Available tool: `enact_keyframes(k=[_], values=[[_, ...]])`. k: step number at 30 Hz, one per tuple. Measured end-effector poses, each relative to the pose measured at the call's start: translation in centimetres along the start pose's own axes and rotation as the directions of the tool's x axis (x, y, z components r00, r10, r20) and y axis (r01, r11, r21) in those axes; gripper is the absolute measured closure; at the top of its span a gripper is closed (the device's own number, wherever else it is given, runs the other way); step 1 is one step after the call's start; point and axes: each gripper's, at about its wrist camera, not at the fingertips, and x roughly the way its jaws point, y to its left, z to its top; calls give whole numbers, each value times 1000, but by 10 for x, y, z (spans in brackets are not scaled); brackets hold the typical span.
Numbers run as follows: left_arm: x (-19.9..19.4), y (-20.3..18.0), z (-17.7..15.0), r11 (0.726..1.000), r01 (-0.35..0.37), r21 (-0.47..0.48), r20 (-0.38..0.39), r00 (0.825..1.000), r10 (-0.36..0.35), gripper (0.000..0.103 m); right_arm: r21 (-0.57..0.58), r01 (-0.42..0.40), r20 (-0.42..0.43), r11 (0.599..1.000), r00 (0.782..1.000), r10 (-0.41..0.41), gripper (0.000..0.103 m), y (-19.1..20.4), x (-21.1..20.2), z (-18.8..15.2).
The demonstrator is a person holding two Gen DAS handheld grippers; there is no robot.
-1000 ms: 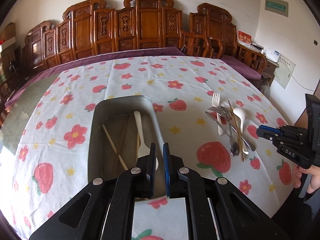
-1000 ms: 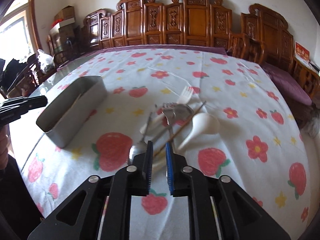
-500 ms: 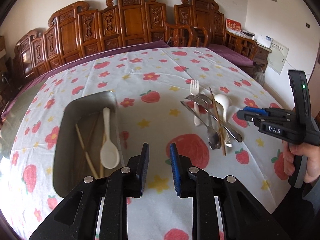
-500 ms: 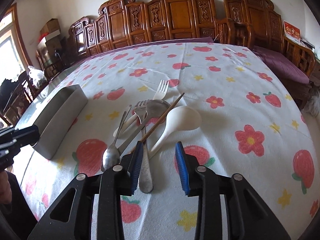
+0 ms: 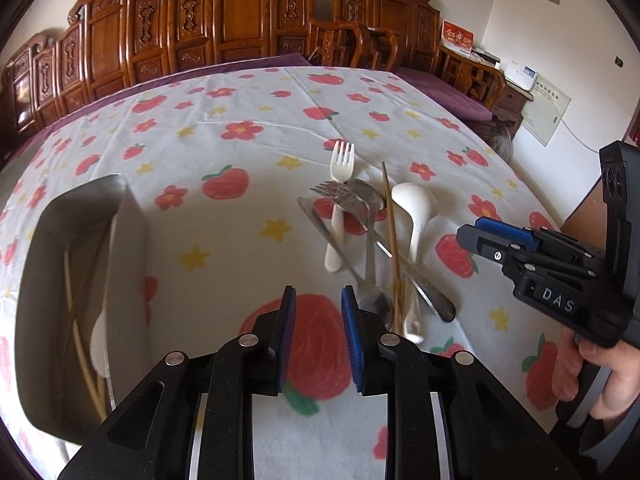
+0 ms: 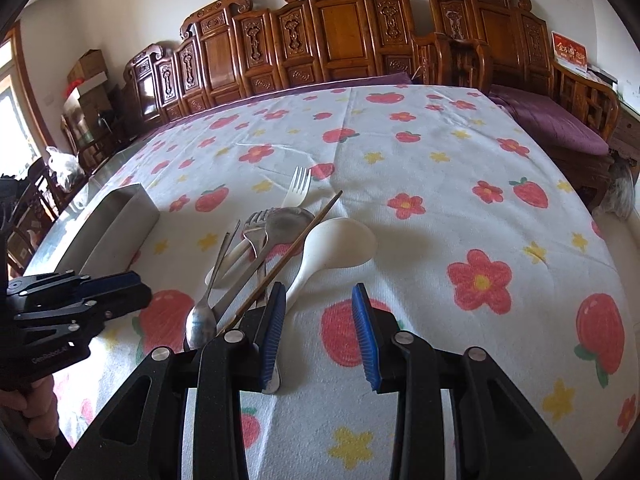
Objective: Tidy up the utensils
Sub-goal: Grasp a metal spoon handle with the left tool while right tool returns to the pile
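Note:
A pile of utensils lies on the strawberry tablecloth: a white plastic fork (image 5: 340, 200), a metal fork (image 5: 344, 196), a metal knife (image 5: 320, 220), a wooden chopstick (image 5: 392, 236), a white ladle spoon (image 5: 414, 208) and a metal spoon (image 6: 202, 320). A metal tray (image 5: 44, 240) at the left holds chopsticks (image 5: 76, 320) and a white spoon (image 5: 98, 344). My left gripper (image 5: 318, 336) is open and empty, just left of the pile's near end. My right gripper (image 6: 320, 328) is open and empty, beside the ladle spoon's (image 6: 336, 240) handle. The tray also shows in the right wrist view (image 6: 116, 228).
Carved wooden chairs (image 6: 340, 40) line the far side of the table, with a purple cushioned bench (image 6: 552, 124) at the right. The table's edge (image 5: 532, 200) falls away at the right. Boxes (image 6: 86, 76) stand in the far left corner.
My left gripper moved right, from over the tray toward the utensil pile, and opened. My right gripper opened wider and came closer to the pile.

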Motion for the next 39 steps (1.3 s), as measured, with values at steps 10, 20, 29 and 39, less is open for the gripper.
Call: enact_keyframes(k=[10, 20, 29, 39], values=[[34, -14, 4, 998, 54, -21, -67, 996, -55, 75, 54, -10, 16, 998, 1000, 9, 66, -11, -3, 5], [44, -19, 0, 995, 98, -36, -110, 989, -102, 87, 57, -21, 18, 998, 1000, 20, 66, -10, -3, 6], [28, -22, 3, 994, 108, -28, -85, 990, -110, 101, 49, -20, 14, 999, 1000, 20, 66, -7, -1, 5], [-10, -21, 3, 995, 94, 28, -31, 995, -93, 101, 56, -40, -8, 998, 999, 40, 66, -6, 8, 3]])
